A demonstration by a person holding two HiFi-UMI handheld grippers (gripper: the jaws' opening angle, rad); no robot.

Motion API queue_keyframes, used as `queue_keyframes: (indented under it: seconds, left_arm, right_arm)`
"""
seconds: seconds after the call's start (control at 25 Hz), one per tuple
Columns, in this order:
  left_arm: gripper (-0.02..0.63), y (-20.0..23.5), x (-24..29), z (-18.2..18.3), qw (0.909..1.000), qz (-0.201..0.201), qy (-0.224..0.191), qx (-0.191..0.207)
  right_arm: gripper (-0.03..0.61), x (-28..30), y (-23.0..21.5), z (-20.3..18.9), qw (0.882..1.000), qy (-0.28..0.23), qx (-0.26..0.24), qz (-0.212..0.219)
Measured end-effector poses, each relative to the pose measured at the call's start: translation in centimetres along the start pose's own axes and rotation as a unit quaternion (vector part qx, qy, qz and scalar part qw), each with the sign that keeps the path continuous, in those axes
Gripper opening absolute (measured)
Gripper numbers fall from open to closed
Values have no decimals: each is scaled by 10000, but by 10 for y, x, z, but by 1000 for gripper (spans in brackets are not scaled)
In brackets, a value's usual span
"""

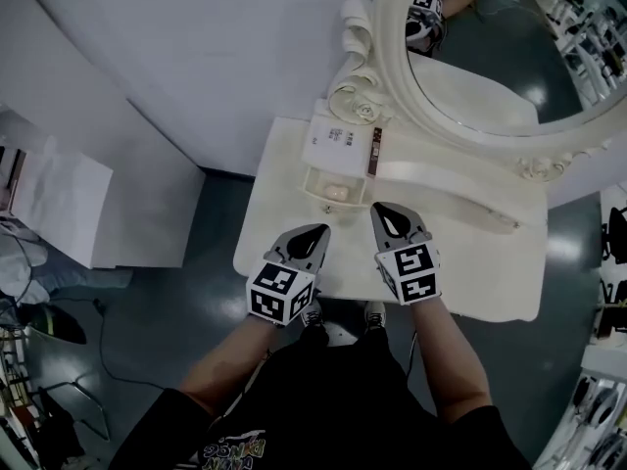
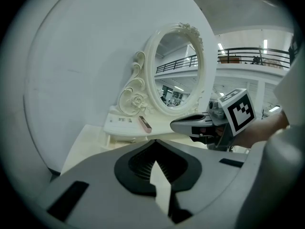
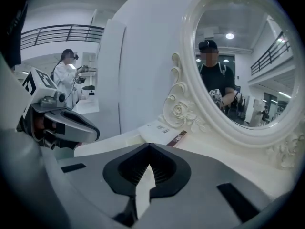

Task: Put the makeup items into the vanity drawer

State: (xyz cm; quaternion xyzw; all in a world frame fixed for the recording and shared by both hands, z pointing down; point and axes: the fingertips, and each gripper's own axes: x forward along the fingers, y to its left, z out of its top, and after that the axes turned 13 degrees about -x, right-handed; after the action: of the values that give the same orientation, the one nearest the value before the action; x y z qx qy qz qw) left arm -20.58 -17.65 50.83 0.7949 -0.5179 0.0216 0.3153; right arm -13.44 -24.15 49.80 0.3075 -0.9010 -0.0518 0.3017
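**Hovering over the vanity front: both grippers closed and empty**

Head view: the left gripper [image 1: 315, 231] and the right gripper [image 1: 382, 209] sit side by side above the front of the cream-white vanity table [image 1: 279, 213], tips pointing toward the mirror. They are near each other but not touching. Each gripper's own view shows its jaws brought together at the tips with nothing between them. Neither one touches the tabletop or any item.

Just ahead of the tips, the small cream drawer [image 1: 312, 186] stands pulled out from the raised shelf at the mirror's foot. A pale pink item [image 1: 335, 192] lies inside it; I cannot tell what it is.

On the shelf above the drawer:
- a flat white box with dark print [image 1: 331, 137], lying flat against the carved rose of the frame
- a slim brown-and-rose stick [image 1: 375, 152] just beside the box's right edge, its long axis running front to back — whether the two touch, I cannot tell

The large oval mirror in its carved cream frame [image 1: 392, 86] rises behind the shelf. Dark grey floor [image 1: 167, 292] shows to the left of the table.

In the right gripper view, a person in a white coat [image 3: 64, 78] stands well off in the background.
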Motion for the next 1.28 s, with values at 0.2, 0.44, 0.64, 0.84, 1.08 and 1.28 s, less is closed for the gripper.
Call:
queue_keyframes:
  seconds: [0.2,0.44,0.64,0.84,1.08,1.28]
  left_arm:
    - [8,-27,-1,3,9989,-352,21,301]
    - [8,-56,-2,-10,9967,-663,142,445]
    - [8,-88,-6,-21,9958,-759,190,478]
    - [8,-124,-13,-30,9958,-741,118,524]
    - [8,-178,-15,-57,9972,-626,32,402]
    - [8,-214,-19,-79,9978,-514,-26,415]
  right_arm:
    - [28,-43,-18,-16,9979,35,284,-576]
    - [28,-95,-23,-31,9918,-56,608,-1126]
    - [28,-145,-28,-47,9867,-81,771,-1426]
    - [28,-194,-35,-63,9828,-200,948,-1572]
    - [28,-246,-39,-90,9850,-272,913,-1436]
    - [28,-280,-39,-111,9866,-373,899,-1311]
